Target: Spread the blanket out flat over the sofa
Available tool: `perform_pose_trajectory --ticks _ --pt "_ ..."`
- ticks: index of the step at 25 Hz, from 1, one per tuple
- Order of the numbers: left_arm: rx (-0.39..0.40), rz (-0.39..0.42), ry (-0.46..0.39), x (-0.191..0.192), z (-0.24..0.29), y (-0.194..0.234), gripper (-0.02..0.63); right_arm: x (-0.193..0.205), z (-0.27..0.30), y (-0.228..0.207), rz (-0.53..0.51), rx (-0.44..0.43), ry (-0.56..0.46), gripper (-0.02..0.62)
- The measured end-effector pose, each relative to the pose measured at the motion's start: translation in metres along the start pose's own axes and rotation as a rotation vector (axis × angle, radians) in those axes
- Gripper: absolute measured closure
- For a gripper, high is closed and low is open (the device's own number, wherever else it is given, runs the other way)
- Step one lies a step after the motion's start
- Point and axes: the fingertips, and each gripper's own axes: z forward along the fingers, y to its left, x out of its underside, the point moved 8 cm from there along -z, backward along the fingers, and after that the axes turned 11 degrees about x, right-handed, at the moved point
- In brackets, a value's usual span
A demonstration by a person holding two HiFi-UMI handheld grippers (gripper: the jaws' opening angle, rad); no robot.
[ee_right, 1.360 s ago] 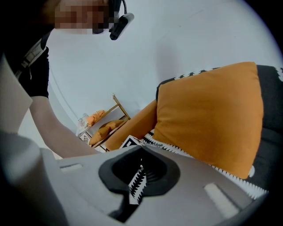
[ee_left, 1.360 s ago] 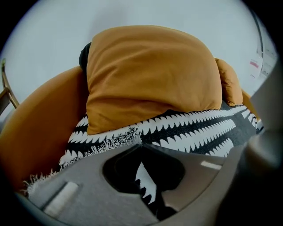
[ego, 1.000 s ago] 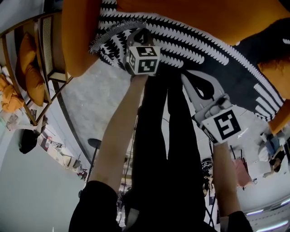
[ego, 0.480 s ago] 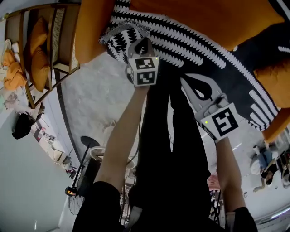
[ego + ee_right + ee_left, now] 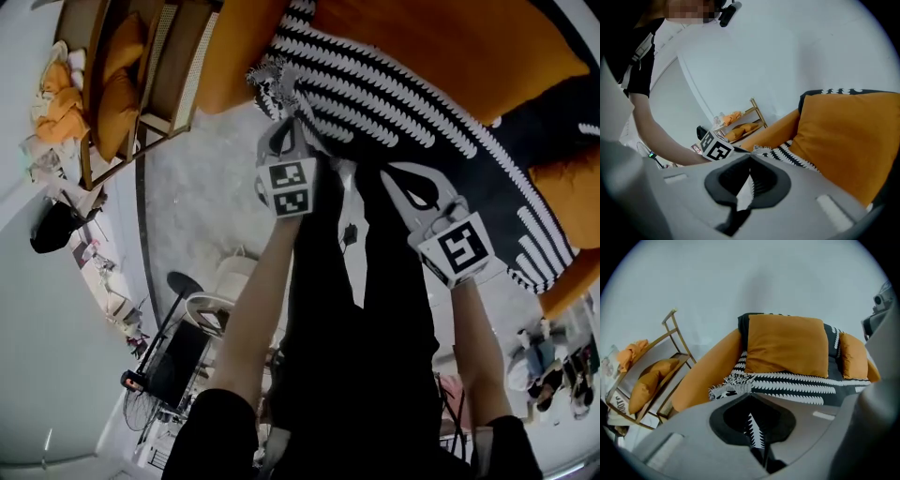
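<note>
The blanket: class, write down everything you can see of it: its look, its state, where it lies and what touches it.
The blanket looks woven, black with rows of white sawtooth stripes and a fringe along one edge. It drapes over the orange sofa, seat and backrest, with an orange cushion resting on it. The left hand-held gripper pinches its front edge near the fringed corner; the right hand-held gripper pinches it further along.

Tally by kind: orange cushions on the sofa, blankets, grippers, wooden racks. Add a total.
orange cushions on the sofa: 2
blanket: 1
grippers, the left gripper and the right gripper: 2
wooden rack: 1
total: 6
</note>
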Motion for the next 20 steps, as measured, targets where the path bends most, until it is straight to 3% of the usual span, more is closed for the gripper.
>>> perform_pose_trajectory --ticks 8,11,20 --pt "-0.046 -0.072 -0.012 0.035 -0.053 0.046 0.592 -0.006 0.018 0.04 0.03 0.011 -0.047 0.592" --pt "-0.048 -0.1 -0.028 0.048 -0.065 0.061 0.592 0.001 0.018 0.053 0.017 0.038 -0.008 0.592" --pt "0.084 -0.076 -0.041 0.105 -0.083 0.127 0.592 0.019 0.068 0.13 0.139 0.2 -0.053 0.592"
